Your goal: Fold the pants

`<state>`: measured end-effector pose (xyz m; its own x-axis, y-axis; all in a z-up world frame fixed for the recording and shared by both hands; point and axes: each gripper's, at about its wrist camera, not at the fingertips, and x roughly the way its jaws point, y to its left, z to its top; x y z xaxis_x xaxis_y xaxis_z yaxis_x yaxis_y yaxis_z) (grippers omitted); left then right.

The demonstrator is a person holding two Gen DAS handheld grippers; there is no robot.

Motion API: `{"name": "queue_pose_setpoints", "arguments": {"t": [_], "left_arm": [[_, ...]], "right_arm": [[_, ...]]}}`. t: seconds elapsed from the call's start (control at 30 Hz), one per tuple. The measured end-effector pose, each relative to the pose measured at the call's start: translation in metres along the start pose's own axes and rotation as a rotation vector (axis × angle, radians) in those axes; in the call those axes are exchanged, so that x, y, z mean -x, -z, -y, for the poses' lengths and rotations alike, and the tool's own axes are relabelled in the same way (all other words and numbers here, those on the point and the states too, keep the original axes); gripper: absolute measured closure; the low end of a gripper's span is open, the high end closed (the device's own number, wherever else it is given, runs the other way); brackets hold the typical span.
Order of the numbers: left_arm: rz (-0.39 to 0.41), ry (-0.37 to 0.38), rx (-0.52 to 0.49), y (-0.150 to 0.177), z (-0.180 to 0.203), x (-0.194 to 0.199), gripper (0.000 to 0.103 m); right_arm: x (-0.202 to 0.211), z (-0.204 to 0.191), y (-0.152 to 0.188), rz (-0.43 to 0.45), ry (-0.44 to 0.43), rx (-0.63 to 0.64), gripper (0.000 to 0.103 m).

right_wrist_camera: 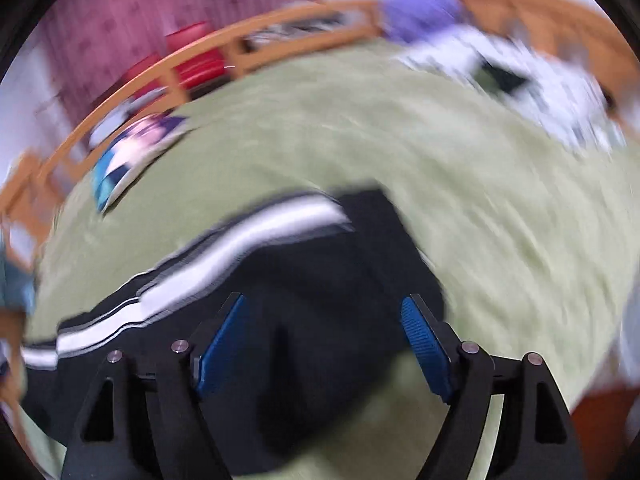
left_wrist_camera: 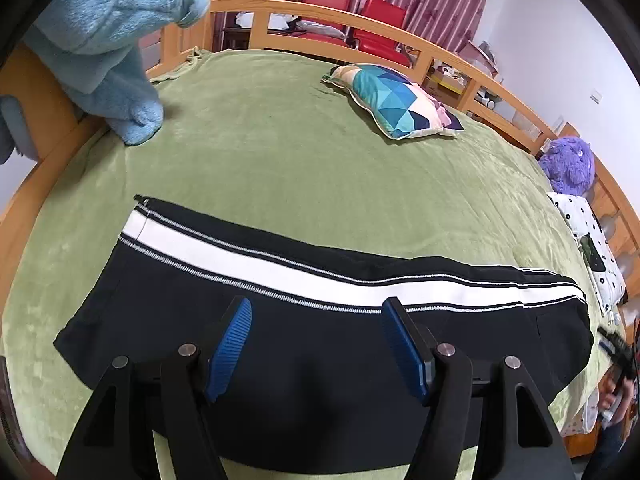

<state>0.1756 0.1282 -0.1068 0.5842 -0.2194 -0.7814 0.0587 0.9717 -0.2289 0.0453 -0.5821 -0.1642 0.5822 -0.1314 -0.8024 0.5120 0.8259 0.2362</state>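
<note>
Black pants with a white side stripe lie flat and folded lengthwise on the green bed cover. My left gripper is open above the pants' near half, its blue pads apart and empty. The right wrist view is blurred by motion. It shows the right end of the pants and my right gripper open over it, holding nothing.
A geometric blue pillow lies at the far side of the bed. A light blue plush hangs at the left. A purple plush and a dotted pillow sit at the right. A wooden bed rail rings the bed.
</note>
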Motion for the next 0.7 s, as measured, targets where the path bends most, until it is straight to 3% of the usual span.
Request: {"name": "queue_pose_setpoints", "arguments": {"t": [0.07, 0.3, 0.37, 0.43, 0.47, 0.5, 0.53, 0.57, 0.63, 0.7], "left_arm": [[-0.005, -0.001, 0.012, 0.003, -0.004, 0.001, 0.037], [-0.021, -0.047, 0.053, 0.011, -0.019, -0.001, 0.037], [-0.023, -0.054, 0.076, 0.013, -0.026, -0.002, 0.037], [-0.031, -0.054, 0.097, 0.014, -0.030, -0.006, 0.037], [-0.039, -0.051, 0.108, 0.015, -0.032, -0.009, 0.037], [-0.047, -0.053, 0.117, 0.015, -0.032, -0.011, 0.037], [-0.056, -0.054, 0.129, 0.015, -0.033, -0.014, 0.037], [-0.056, -0.048, 0.134, 0.015, -0.032, -0.015, 0.037], [-0.039, -0.046, 0.117, 0.015, -0.029, -0.011, 0.037], [-0.022, -0.053, 0.103, 0.017, -0.027, -0.007, 0.037]], "right_arm": [[-0.005, 0.031, 0.014, -0.019, -0.005, -0.092, 0.025], [-0.074, 0.057, 0.034, -0.123, -0.276, -0.341, 0.023], [-0.089, 0.050, 0.029, -0.115, -0.275, -0.357, 0.015], [-0.099, 0.041, 0.024, -0.098, -0.244, -0.373, 0.014], [-0.101, 0.035, 0.020, -0.087, -0.213, -0.376, 0.029], [-0.100, 0.032, 0.017, -0.069, -0.200, -0.369, 0.052], [-0.099, 0.023, 0.009, -0.088, -0.239, -0.333, 0.079], [-0.089, 0.011, -0.005, -0.105, -0.250, -0.253, 0.085], [-0.037, -0.010, -0.028, 0.028, -0.225, -0.079, 0.086], [0.018, -0.008, -0.043, 0.156, -0.271, -0.019, 0.085]]}}
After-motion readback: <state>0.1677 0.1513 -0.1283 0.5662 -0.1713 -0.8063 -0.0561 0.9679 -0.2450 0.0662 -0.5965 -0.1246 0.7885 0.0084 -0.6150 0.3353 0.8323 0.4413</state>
